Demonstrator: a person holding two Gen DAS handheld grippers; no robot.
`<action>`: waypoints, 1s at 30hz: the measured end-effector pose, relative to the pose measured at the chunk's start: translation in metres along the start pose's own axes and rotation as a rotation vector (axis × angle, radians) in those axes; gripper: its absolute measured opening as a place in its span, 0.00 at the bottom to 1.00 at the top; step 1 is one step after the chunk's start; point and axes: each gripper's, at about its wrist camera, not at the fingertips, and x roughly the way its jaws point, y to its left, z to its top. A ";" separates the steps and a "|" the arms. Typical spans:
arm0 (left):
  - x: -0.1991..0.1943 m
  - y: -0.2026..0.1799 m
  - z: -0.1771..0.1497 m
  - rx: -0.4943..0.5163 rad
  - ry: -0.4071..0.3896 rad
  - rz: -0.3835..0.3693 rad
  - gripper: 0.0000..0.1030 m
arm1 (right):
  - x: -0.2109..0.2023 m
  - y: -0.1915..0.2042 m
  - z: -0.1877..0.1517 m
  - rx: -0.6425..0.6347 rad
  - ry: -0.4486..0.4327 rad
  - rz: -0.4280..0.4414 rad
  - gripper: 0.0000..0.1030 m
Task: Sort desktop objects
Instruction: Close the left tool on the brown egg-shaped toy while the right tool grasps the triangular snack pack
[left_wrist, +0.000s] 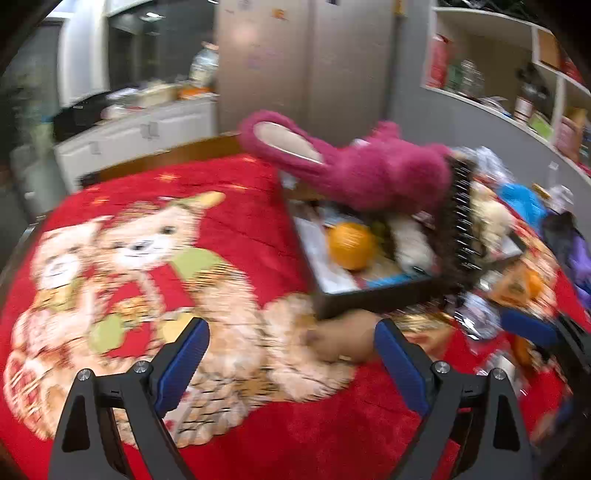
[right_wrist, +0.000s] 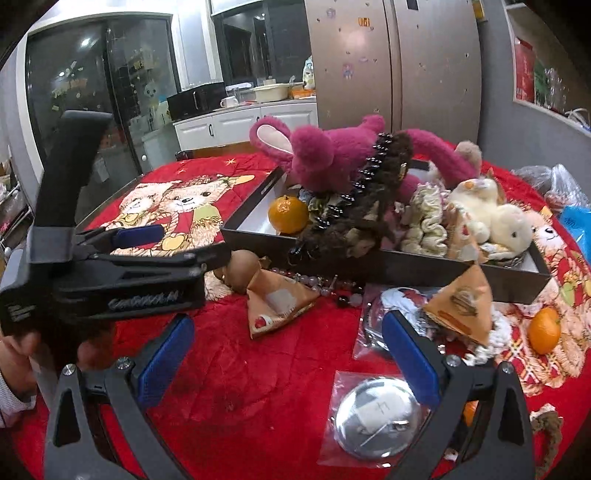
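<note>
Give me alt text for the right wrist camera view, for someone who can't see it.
The open right gripper hovers over a red bear-print tablecloth, above a bagged round metal badge. Beyond it, a dark tray holds a magenta plush rabbit, an orange and white plush toys. The left gripper reaches in from the left.

Left wrist view is motion-blurred throughout; right wrist view is sharp. Both bend and darken at corners, brightest toward 12 o'clock.
</note>
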 end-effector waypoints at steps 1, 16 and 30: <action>0.003 -0.001 0.002 0.007 0.011 -0.023 0.91 | 0.003 0.002 0.001 -0.005 0.004 -0.005 0.99; 0.031 0.000 -0.002 -0.008 0.092 -0.022 0.93 | 0.055 0.012 0.010 0.008 0.174 -0.022 0.83; 0.017 -0.014 -0.007 0.061 0.059 -0.078 0.49 | 0.035 0.010 0.002 -0.011 0.130 -0.045 0.27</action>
